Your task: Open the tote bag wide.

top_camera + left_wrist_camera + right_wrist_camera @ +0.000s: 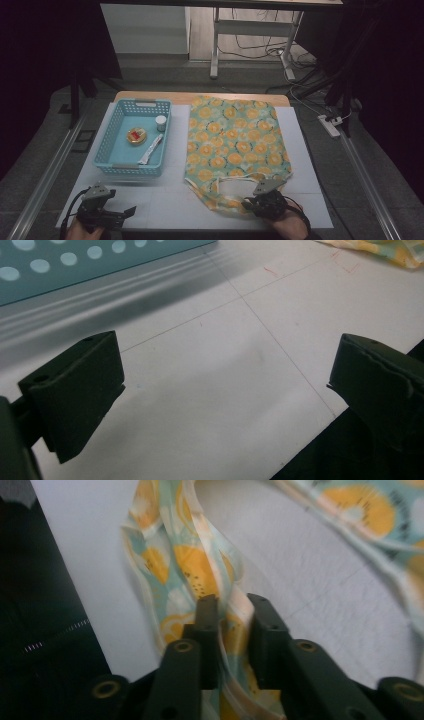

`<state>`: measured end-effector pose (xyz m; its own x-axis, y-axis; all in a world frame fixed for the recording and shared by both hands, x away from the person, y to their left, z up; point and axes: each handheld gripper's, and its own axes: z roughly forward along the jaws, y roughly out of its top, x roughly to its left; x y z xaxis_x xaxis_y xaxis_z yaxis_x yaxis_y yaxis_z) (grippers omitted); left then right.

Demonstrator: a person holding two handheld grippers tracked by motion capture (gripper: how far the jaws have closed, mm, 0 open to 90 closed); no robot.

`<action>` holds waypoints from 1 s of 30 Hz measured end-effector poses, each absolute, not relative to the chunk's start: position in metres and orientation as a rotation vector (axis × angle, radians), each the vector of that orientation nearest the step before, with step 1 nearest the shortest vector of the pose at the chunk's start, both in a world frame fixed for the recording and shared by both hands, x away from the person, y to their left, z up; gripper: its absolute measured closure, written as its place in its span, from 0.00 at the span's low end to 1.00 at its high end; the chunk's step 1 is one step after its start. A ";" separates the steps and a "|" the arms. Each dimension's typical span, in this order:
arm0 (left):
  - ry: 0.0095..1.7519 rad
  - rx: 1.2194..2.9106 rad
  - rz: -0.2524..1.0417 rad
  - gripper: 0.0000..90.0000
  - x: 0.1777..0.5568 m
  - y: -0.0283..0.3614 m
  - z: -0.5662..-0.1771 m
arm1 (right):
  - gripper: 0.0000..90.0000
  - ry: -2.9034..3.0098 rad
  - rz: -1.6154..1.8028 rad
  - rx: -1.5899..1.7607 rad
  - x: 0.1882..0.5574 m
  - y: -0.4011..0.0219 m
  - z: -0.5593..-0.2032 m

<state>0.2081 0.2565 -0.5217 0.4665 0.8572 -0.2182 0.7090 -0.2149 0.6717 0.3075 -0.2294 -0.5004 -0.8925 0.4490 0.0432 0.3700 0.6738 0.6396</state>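
White table sheet, patterned cloth at our right, basket at our left.

We see our right gripper [231, 605] at five o'clock, jaws clamped on a thin strap of the soft, orange-and-teal printed garment [232, 145], which lies flat from twelve o'clock down to the table's [165, 202] near edge. Our left gripper [225, 385] rests at seven o'clock, jaws spread wide over bare, smooth sheet, gripping nothing. Just beyond it stands a perforated blue plastic basket [114, 131] holding a round tin [136, 136], a white sachet [151, 149] and a small white bottle [160, 122]. Open sheet separates basket and garment.
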 end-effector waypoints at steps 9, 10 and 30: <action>1.303 1.980 0.255 0.02 0.208 0.257 -0.522 | 0.98 2.721 1.081 0.710 0.313 -0.231 -0.486; 1.303 1.979 0.254 0.02 0.208 0.257 -0.522 | 0.98 2.727 1.079 0.710 0.314 -0.231 -0.485; 1.305 1.972 0.249 0.02 0.208 0.258 -0.522 | 0.99 2.639 1.143 0.708 0.377 -0.205 -0.458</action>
